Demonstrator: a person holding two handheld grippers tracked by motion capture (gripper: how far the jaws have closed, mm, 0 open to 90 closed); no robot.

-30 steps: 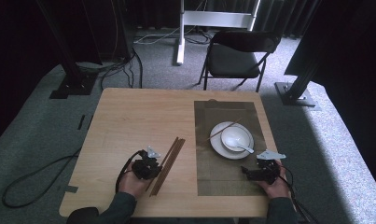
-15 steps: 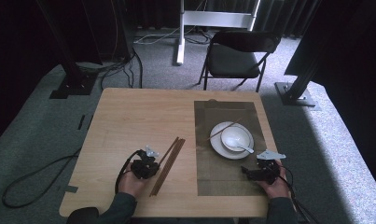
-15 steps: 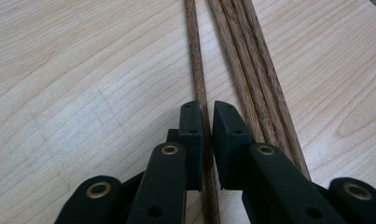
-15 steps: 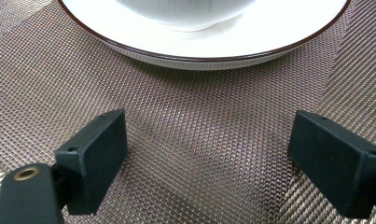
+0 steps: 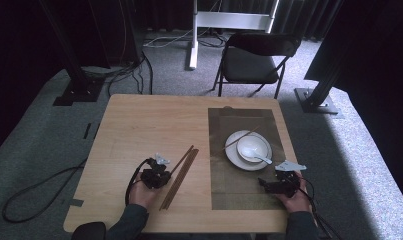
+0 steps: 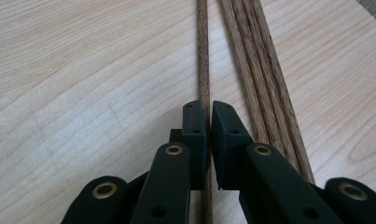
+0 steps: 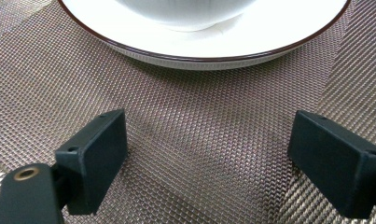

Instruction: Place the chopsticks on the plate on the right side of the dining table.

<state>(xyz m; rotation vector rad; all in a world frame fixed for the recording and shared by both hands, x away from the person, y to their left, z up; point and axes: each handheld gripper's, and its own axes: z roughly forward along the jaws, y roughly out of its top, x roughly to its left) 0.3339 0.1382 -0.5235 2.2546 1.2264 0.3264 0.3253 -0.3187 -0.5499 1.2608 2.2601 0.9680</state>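
Observation:
A bundle of brown wooden chopsticks (image 5: 181, 172) lies slantwise on the wooden table (image 5: 139, 130). My left gripper (image 6: 209, 112) is down on the table with its jaws shut on one chopstick (image 6: 203, 56); they have just been closing on it. The other chopsticks (image 6: 251, 60) lie just to its right. From above, the left gripper (image 5: 164, 175) sits at the bundle's left side. My right gripper (image 7: 209, 154) stands open over the woven placemat (image 7: 176, 121), nothing between its pads, just short of the white plate (image 7: 279, 37) with a bowl (image 7: 185, 14).
The plate (image 5: 234, 152) holds a white bowl (image 5: 252, 147) with a white spoon (image 5: 261, 159), and a thin stick (image 5: 239, 140) lies across the plate's far left rim. The right gripper (image 5: 265, 182) rests on the dark placemat (image 5: 239, 192). A folding chair (image 5: 254, 57) stands beyond the table.

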